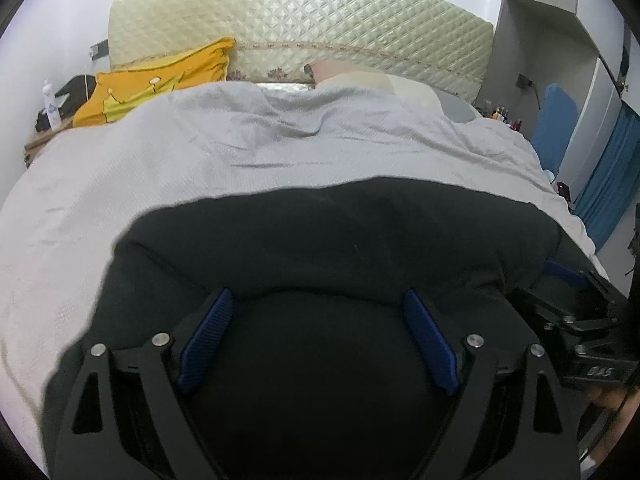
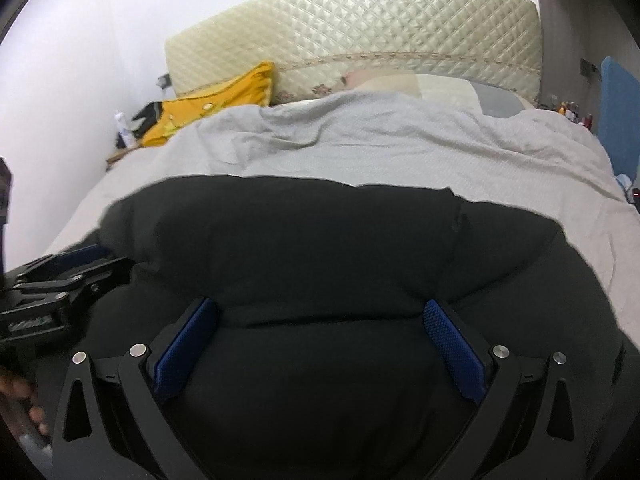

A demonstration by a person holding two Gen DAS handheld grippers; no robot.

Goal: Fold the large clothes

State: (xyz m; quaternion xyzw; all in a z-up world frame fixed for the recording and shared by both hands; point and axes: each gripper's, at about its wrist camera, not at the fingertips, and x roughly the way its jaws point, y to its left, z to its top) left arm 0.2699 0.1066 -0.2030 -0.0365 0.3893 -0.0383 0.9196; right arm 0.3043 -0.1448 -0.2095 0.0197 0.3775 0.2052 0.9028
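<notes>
A large black garment [image 1: 340,236] lies bunched on the near part of a bed, and it also fills the lower half of the right wrist view [image 2: 312,240]. My left gripper [image 1: 318,300] is open, its blue pads spread wide just above the near folds of the garment. My right gripper [image 2: 320,310] is open the same way over the garment. Each gripper shows in the other's view: the right one at the garment's right edge [image 1: 576,312], the left one at its left edge [image 2: 60,280]. The garment's near part is hidden under the grippers.
The bed has a light grey cover [image 1: 200,160] and a cream quilted headboard [image 1: 304,20]. A yellow pillow [image 1: 160,80] lies at the back left beside a nightstand with a bottle [image 1: 51,106]. Blue curtains [image 1: 612,184] hang on the right.
</notes>
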